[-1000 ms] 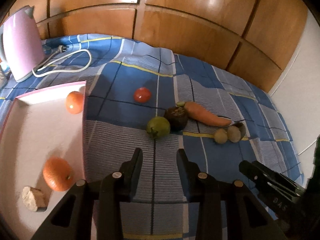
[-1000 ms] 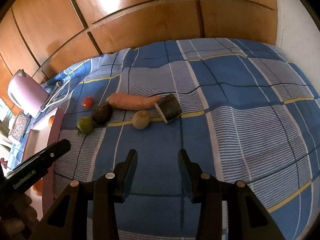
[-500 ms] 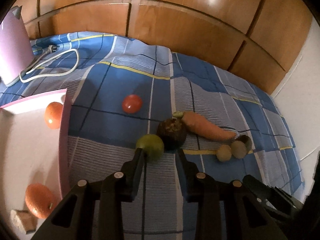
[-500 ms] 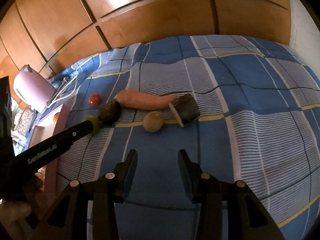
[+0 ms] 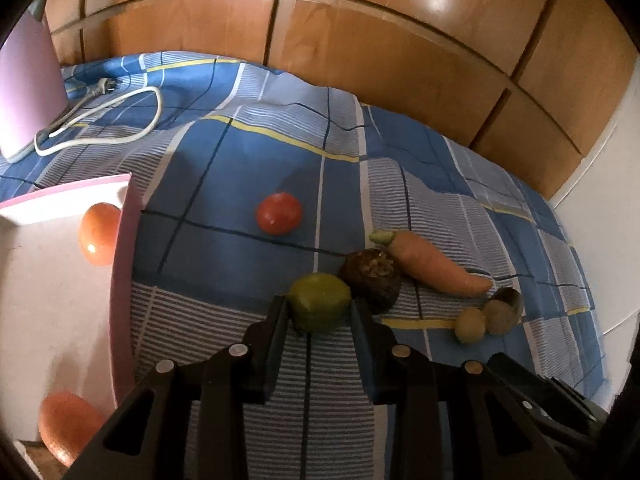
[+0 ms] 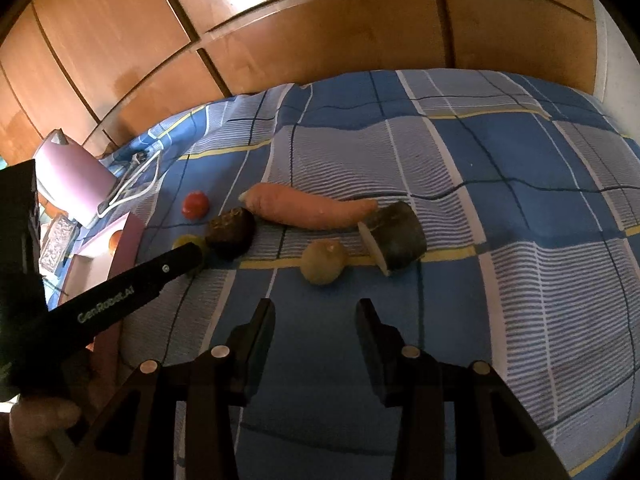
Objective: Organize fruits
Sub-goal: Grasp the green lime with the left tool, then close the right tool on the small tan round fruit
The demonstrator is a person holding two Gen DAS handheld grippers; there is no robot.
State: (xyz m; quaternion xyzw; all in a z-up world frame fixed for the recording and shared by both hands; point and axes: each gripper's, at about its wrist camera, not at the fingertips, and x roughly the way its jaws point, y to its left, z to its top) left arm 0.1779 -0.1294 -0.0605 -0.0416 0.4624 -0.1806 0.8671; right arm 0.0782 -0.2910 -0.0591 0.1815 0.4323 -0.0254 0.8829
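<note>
My left gripper [image 5: 319,308] is open, its fingertips on either side of a green fruit [image 5: 319,301] that lies on the blue checked cloth; its finger also shows in the right wrist view [image 6: 176,266]. Beside the fruit lie a dark brown fruit [image 5: 372,276], a carrot [image 5: 430,266], a red tomato [image 5: 279,213], a small yellowish fruit [image 5: 471,324] and a dark cut vegetable [image 6: 394,236]. A pink-rimmed white tray [image 5: 122,264] at the left holds two orange fruits [image 5: 98,233]. My right gripper [image 6: 316,314] is open and empty, short of the yellowish fruit [image 6: 324,262].
A pink kettle [image 5: 26,84] with a white cord [image 5: 120,120] stands at the back left. Wooden cabinet doors [image 5: 360,40] rise behind the cloth. A white wall [image 5: 608,240] is at the right. A brownish chunk sits at the tray's near corner [image 5: 44,466].
My left gripper moved forward and right to the green fruit, which now sits between its fingertips. My right gripper edged forward slightly toward the yellowish fruit.
</note>
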